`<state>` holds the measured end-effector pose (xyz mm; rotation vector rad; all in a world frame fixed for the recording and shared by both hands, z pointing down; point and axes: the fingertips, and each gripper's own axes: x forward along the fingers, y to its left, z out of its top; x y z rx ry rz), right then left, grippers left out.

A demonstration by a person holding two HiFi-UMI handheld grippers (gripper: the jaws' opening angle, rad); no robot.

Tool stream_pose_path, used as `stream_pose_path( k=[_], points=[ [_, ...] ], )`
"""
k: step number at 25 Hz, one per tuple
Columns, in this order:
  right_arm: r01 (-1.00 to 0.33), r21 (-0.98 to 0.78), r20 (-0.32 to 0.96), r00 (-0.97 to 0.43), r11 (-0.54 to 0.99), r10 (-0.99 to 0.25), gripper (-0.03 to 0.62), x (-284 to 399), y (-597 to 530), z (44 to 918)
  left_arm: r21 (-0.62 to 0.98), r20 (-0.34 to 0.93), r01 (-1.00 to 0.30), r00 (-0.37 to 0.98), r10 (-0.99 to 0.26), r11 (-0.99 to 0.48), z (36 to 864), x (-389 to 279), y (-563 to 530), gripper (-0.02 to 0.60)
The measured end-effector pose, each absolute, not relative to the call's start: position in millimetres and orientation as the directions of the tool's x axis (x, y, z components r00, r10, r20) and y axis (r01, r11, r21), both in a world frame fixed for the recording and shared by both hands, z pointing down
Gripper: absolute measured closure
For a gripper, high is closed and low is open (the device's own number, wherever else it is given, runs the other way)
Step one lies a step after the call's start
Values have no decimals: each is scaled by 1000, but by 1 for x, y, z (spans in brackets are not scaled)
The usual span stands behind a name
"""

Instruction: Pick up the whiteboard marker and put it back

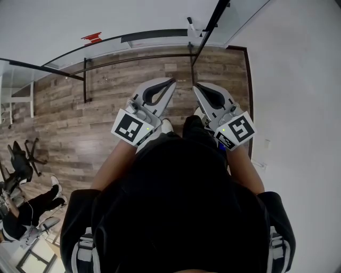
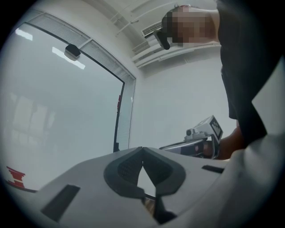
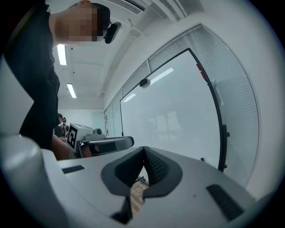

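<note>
- The whiteboard [image 1: 133, 16] fills the top of the head view: a pale, glossy panel in a black frame, standing on a wood-plank floor [image 1: 64, 122].
- The left gripper [image 1: 173, 81] is held out towards the whiteboard's lower edge. Its fingers are pressed together at the tips, with only a small gap lower down and nothing between them.
- The right gripper [image 1: 195, 84] is just beside the left one and points at the same lower edge. Its fingers also meet at the tips and hold nothing.
- What looks like the whiteboard marker [image 1: 189, 22] is a small pale stick with a dark end. It sits on the whiteboard close to the black frame post, well apart from both grippers. It is too small to be sure what it is.
- A red mark [image 1: 91, 37] is on the whiteboard, further left than the marker.
- Away from the whiteboard, at the lower left of the head view, a seated person [image 1: 32, 208] in dark trousers and white shoes is near a black office chair [image 1: 21, 160].
</note>
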<state>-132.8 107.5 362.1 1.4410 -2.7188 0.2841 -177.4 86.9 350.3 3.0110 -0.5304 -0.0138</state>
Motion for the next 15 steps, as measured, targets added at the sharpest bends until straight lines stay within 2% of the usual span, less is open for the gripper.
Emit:
stream_pose_path(
  k=[15],
  points=[
    [-772, -131, 106, -634, 622, -766, 600, -64, 34, 365, 68, 24, -441, 897, -441, -895, 355, -113, 20, 578]
  ],
)
